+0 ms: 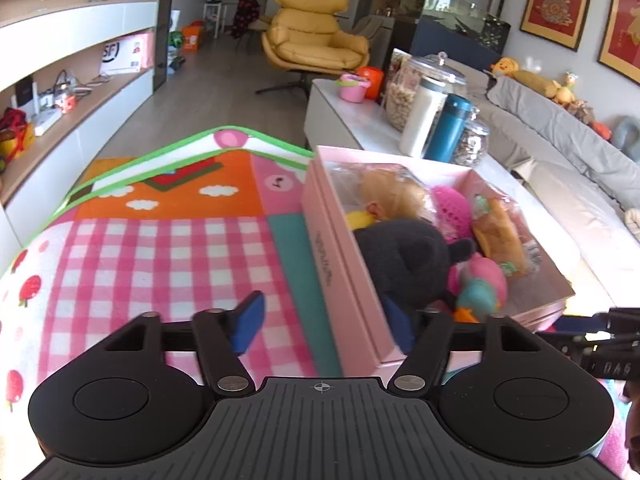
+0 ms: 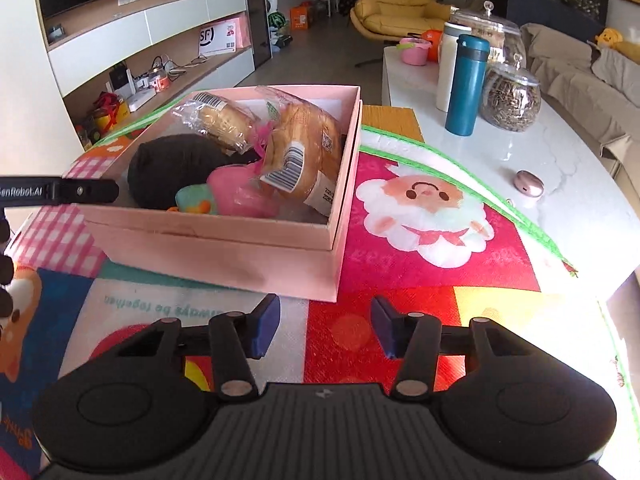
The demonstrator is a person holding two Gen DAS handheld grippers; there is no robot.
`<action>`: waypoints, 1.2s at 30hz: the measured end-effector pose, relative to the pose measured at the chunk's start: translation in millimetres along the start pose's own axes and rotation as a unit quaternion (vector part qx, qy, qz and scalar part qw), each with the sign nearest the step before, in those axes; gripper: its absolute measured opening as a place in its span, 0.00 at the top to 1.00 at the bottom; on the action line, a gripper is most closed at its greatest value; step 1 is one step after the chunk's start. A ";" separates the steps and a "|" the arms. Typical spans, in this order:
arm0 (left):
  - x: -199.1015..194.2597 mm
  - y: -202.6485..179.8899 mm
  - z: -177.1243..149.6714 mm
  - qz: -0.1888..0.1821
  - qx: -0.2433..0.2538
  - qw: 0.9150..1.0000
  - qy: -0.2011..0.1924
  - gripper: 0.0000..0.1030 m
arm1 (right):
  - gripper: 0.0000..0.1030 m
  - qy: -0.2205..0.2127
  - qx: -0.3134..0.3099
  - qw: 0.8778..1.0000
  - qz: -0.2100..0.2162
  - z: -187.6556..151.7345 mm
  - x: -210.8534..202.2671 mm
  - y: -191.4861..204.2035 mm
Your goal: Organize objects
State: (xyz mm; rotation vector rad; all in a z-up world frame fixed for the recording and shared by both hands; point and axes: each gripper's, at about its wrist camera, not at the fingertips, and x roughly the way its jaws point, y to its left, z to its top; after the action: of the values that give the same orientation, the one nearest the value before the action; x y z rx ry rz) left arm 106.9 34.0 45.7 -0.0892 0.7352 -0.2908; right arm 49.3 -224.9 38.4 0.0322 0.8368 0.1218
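A pink box point(image 1: 340, 272) point(image 2: 224, 256) stands on a colourful play mat point(image 2: 400, 280). It holds a black plush point(image 1: 404, 256) point(image 2: 168, 172), wrapped bread point(image 1: 500, 236) point(image 2: 304, 152) and a pink and teal toy point(image 1: 480, 284) point(image 2: 236, 196). My left gripper point(image 1: 322, 326) is open and straddles the box's near wall. One pad is outside over the mat; the other is inside beside the black plush. My right gripper point(image 2: 325, 326) hangs open over the mat just short of the box, with nothing between its fingers.
On the white table behind the box stand a teal bottle point(image 2: 468, 84), a white bottle point(image 2: 448, 68) and glass jars point(image 2: 510, 96). A small pink case point(image 2: 529, 184) lies to the right. A grey sofa point(image 1: 560, 140) runs along the right side.
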 end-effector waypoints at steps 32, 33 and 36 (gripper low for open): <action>-21.5 -29.3 -75.8 0.116 -0.023 0.991 -0.060 0.03 | 0.00 -0.034 -0.019 0.998 -0.044 -18.4 35.0 61.0; -18.2 -27.5 -75.6 0.122 -0.026 0.991 -0.051 0.03 | 0.00 -0.040 -0.016 0.998 -0.038 -19.8 35.8 59.5; -11.9 -31.5 -75.2 0.140 -0.014 0.989 -0.039 0.03 | 0.00 -0.061 -0.031 0.997 -0.036 -21.9 36.3 58.8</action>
State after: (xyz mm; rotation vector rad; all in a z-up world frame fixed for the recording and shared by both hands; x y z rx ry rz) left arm 40.7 8.9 3.5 -0.0234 0.6644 -0.0077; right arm 51.5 -162.6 1.5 -0.0475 0.7115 0.0778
